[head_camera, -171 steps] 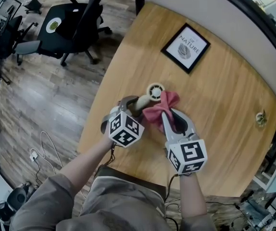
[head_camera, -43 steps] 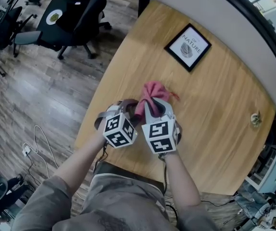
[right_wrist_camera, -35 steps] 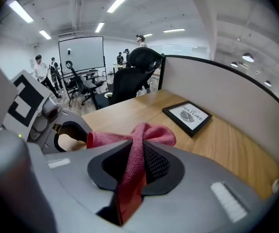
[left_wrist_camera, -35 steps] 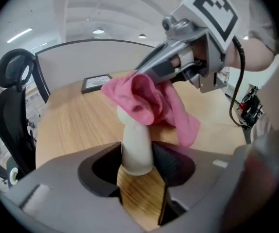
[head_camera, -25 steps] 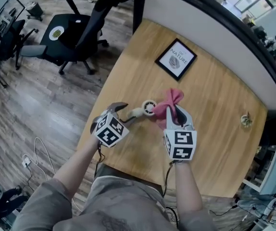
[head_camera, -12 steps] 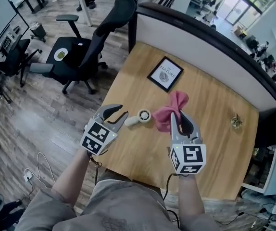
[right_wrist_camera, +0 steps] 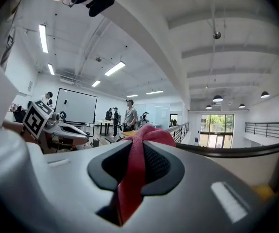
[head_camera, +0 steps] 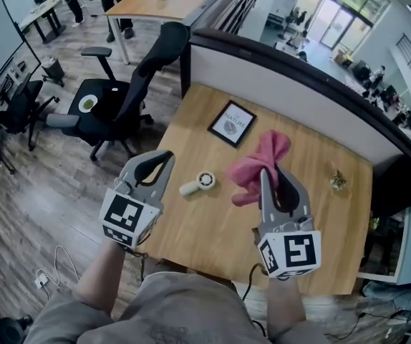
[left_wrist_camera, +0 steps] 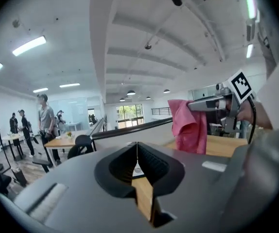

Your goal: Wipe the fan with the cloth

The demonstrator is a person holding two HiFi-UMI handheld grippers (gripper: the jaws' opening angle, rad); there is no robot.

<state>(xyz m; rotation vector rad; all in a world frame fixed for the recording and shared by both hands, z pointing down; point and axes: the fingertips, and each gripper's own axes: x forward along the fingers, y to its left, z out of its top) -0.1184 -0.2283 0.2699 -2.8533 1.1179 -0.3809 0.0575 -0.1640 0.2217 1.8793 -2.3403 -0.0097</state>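
Table (head_camera: 334, 221), left claw (head_camera: 164, 158) level, closed, right claw (head_camera: 271, 172) pinching cloth (head_camera: 252, 172)

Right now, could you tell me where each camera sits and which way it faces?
Head view: on the person's head, looking steeply down at the table, fan and framed picture; both forearms, left gripper and right gripper show.
Left gripper view: on that gripper, looking level across the office over its just-closed, empty jaws.
Right gripper view: on that gripper, facing level, jaws clamping the cloth.
Shared: each gripper view shows the other gripper.
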